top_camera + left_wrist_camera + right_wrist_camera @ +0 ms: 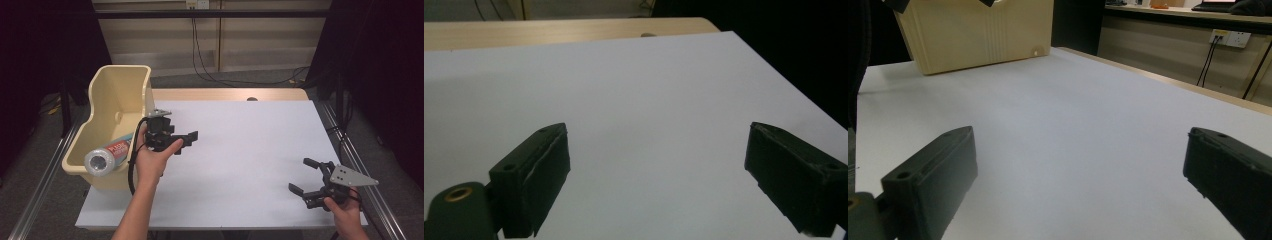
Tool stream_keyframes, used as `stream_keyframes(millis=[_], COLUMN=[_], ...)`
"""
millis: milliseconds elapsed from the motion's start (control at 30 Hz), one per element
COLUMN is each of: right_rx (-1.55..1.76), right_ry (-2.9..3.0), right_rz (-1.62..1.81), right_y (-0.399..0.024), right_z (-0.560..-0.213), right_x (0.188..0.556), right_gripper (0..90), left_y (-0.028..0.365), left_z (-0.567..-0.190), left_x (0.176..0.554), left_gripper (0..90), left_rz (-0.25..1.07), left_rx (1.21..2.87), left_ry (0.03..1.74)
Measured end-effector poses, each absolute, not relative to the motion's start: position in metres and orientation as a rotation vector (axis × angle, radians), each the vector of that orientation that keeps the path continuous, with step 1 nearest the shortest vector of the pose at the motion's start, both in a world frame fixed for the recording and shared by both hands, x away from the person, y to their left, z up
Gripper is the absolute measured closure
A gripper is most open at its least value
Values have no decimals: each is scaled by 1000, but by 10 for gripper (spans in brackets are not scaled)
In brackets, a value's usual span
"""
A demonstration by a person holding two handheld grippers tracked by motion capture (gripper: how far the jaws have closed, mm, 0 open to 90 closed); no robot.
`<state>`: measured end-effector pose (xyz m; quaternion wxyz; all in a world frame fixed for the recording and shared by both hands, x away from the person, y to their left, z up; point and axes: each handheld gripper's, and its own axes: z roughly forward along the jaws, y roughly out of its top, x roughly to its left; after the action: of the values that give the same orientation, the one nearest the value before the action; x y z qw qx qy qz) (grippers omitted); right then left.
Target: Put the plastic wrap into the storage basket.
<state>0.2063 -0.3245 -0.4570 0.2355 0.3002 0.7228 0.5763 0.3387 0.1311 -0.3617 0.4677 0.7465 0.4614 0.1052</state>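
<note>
My left gripper (191,136) is held just right of a cream plastic bin (120,95), low over the white tabletop (240,125), pointing right. In the left gripper view its jaws stand wide apart, so it is open (656,135) with only bare white surface between them. My right gripper (303,176) hovers near the table's front right corner, open and empty (1080,134), pointing left toward the bin (973,35). A cylindrical container (107,156) with a silver end and a red-and-white label lies on its side in the bin's near end.
A strip of bare wood (225,94) runs along the table's far edge. Metal rails (45,170) flank the table on both sides. Black cables (210,70) hang down the back wall, and dark curtains stand left and right.
</note>
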Motion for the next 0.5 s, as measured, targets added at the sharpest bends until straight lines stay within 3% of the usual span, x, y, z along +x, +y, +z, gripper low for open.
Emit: stream_keyframes(millis=[500], right_rx=[831], right_ry=[1986], right_rz=[1572], right_y=[-323], right_z=[-458], right_x=[207], right_gripper=[6], left_y=[135], left_z=[-389], left_x=[312], left_gripper=[59], left_rz=[403], left_rx=[1752], left_ry=[940])
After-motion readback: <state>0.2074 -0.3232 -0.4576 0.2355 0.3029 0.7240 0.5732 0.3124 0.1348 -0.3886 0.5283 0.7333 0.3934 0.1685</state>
